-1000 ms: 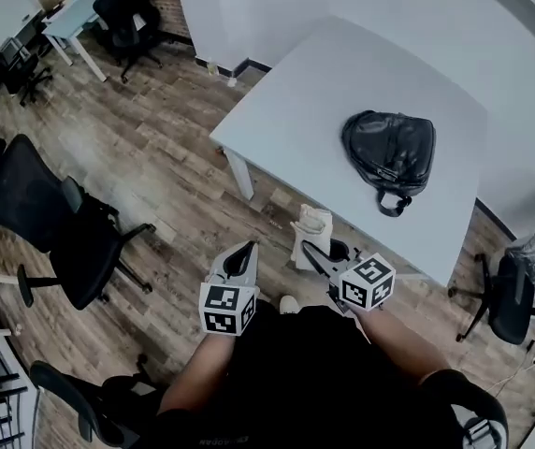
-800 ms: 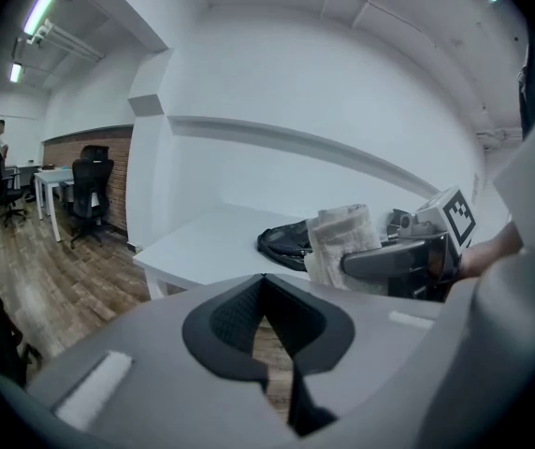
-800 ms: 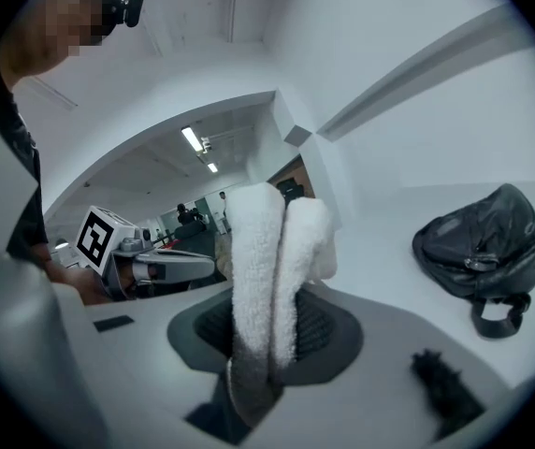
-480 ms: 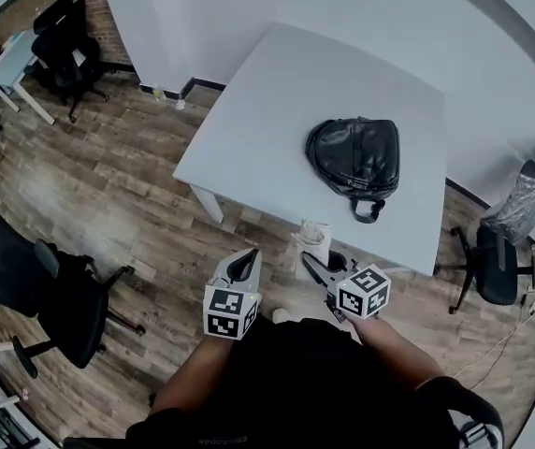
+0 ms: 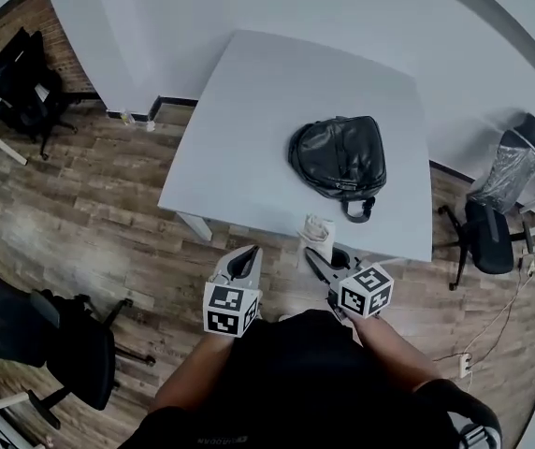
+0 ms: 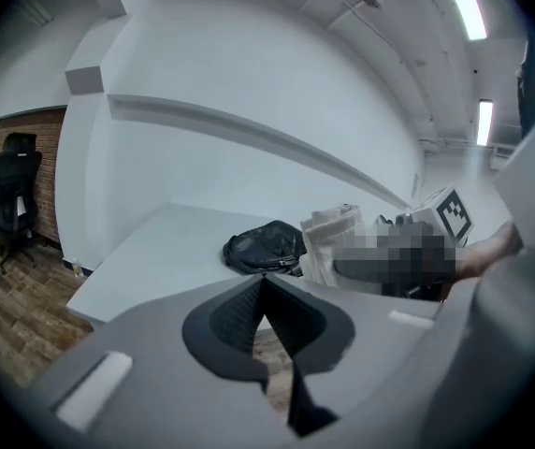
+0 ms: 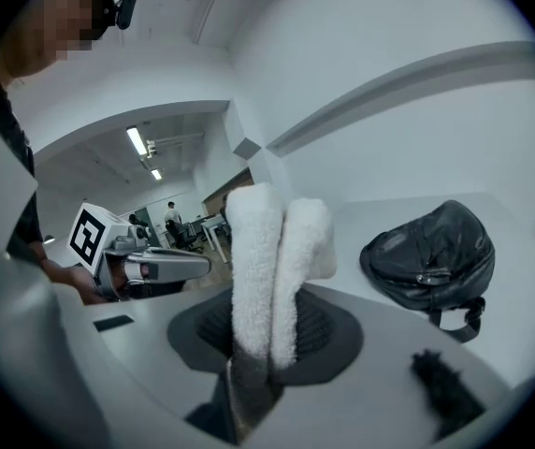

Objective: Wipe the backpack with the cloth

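Head view shows the backpack (image 5: 339,155) lying flat near the middle of the white table (image 5: 249,110), with its carry loop (image 5: 359,210) pointing toward the near edge. Both tools are held over the floor (image 5: 108,213), short of that edge and well apart from the backpack.

The right tool (image 5: 322,255) has its jaws closed on a folded white cloth (image 5: 317,230). It grips the cloth at the lower end, and the free end stands up past the jaw tips. The left tool (image 5: 242,260) has its jaws together at the tips with nothing between them; the left gripper view confirms this.

Handling, as judged: the cloth looks like soft, light towelling and should flop under pressure. The low grip leaves a good pad of fabric free for wiping. The backpack appears smooth, soft-sided and slumped, and is likely to slide on the bare table under a stroke. The carry loop or top edge looks the sensible hold for steadying it.

In the right gripper view the backpack sits ahead of the cloth and to its right, not touching it.
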{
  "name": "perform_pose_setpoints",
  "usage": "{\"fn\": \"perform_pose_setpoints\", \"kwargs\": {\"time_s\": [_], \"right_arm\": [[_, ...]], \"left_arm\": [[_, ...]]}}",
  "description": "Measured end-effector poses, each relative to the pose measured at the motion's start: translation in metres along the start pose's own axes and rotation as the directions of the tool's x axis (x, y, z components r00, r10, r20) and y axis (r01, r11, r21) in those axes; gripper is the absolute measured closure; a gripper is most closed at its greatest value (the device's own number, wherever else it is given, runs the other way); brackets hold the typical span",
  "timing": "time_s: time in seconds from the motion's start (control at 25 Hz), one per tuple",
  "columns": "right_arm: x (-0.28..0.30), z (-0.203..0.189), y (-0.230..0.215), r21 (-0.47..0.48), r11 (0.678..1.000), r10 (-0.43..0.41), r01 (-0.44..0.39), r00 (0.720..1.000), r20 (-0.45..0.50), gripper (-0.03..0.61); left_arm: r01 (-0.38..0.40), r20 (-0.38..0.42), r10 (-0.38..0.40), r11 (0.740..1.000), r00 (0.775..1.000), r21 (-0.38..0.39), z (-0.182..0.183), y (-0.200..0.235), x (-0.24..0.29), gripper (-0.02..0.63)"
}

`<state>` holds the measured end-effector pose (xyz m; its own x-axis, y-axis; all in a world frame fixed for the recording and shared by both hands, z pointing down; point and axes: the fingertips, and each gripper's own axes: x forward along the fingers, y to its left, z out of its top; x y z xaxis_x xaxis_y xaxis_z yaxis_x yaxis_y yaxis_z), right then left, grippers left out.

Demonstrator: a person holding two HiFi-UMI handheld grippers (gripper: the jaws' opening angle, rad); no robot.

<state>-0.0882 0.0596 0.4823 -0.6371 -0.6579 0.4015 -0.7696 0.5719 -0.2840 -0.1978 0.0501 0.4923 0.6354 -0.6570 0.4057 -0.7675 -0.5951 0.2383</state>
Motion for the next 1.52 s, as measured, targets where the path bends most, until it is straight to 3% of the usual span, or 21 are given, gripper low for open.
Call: {"fn": "perform_pose_setpoints", "kwargs": {"time_s": [0.36, 0.72, 1.52], "right_arm": [[0.001, 0.008, -0.016, 0.036, 0.995, -0.091, 0.089, 0.995, 0.040, 0.485], [0.018, 0.042, -0.048, 0.020, 0.998, -0.067, 0.066, 0.994, 0.091, 0.485], [0.056, 0.079, -0.152, -0.013, 1.000, 0.021, -0.021, 0.998, 0.058, 0.485]], "left_arm": [[0.043, -0.023, -0.042, 0.999, 0.999, 0.025, 0.001, 0.012, -0.002, 0.607], [0.023, -0.048, -0.022, 0.999, 0.999, 0.036, 0.005, 0.017, 0.021, 0.607], [-0.053, -0.043, 0.055, 0.998, 0.998, 0.045, 0.057, 0.020, 0.127, 0.607]]}}
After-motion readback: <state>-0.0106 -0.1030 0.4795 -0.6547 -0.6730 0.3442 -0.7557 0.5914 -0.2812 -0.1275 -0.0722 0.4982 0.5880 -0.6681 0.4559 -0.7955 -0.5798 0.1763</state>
